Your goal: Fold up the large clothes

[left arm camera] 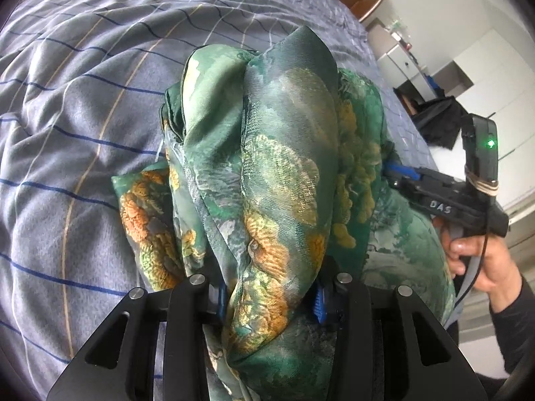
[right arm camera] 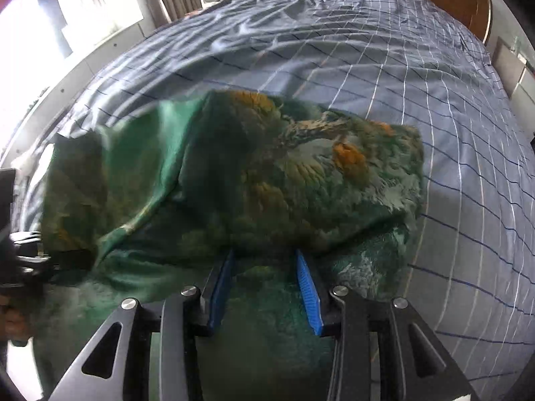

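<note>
Left wrist view: left gripper (left arm camera: 269, 300) part-closed, pinching the bunched green garment (left arm camera: 284, 153).

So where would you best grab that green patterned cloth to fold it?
Judging by its pose, grip the green cloth at its free far-right corner, coming from the right over the bare striped bedsheet: that edge lies flat and single, whereas the left is bunched.

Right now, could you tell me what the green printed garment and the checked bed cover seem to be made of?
Green printed garment: likely silk or satin-like synthetic; it has a soft sheen and limp folds. Checked bed cover: probably matte woven cotton, dull and finely creased.
</note>
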The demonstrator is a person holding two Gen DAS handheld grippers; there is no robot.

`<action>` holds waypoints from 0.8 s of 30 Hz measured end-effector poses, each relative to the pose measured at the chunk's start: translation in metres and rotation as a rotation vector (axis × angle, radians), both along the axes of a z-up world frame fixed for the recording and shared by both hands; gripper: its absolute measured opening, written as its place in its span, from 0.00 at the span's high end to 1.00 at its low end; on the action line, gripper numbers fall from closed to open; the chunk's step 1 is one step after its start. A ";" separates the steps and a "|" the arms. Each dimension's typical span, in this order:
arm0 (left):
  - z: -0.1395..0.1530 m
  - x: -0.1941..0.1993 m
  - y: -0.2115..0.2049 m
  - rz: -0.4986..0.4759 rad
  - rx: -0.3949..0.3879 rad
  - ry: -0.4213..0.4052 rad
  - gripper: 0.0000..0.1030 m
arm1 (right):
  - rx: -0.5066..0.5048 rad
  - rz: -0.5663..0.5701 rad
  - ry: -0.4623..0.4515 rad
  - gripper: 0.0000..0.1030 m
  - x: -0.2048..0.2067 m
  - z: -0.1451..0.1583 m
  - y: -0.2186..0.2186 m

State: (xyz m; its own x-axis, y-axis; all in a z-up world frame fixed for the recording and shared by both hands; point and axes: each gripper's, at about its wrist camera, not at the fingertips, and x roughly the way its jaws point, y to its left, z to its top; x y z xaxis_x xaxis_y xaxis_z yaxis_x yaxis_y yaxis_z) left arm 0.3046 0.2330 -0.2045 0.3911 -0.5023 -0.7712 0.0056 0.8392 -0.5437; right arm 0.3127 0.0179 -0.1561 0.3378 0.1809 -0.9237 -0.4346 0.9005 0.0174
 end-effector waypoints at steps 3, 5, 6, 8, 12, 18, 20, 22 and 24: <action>-0.001 0.000 -0.001 0.002 0.006 -0.004 0.62 | -0.047 0.013 -0.024 0.62 -0.001 -0.004 0.006; 0.000 -0.001 -0.002 0.005 0.019 -0.008 0.62 | -0.039 0.015 -0.023 0.62 0.000 -0.005 0.005; 0.001 -0.002 -0.003 0.008 0.028 -0.010 0.62 | -0.030 0.014 -0.023 0.63 -0.001 -0.005 0.002; 0.006 -0.005 -0.006 0.015 0.046 -0.018 0.62 | -0.023 0.011 -0.033 0.63 -0.002 -0.003 -0.001; 0.027 -0.015 -0.014 0.022 0.096 -0.063 0.54 | -0.022 0.018 -0.135 0.62 -0.018 0.019 -0.002; 0.074 -0.038 -0.031 0.054 0.218 -0.139 0.39 | 0.073 0.002 -0.228 0.28 -0.056 0.079 -0.019; 0.087 -0.046 -0.037 0.060 0.259 -0.164 0.37 | 0.086 0.018 -0.265 0.28 -0.074 0.096 -0.024; 0.102 -0.055 -0.040 0.066 0.302 -0.203 0.31 | 0.092 0.023 -0.291 0.28 -0.089 0.108 -0.030; 0.114 -0.062 -0.041 0.063 0.316 -0.233 0.25 | 0.093 0.029 -0.314 0.28 -0.103 0.119 -0.036</action>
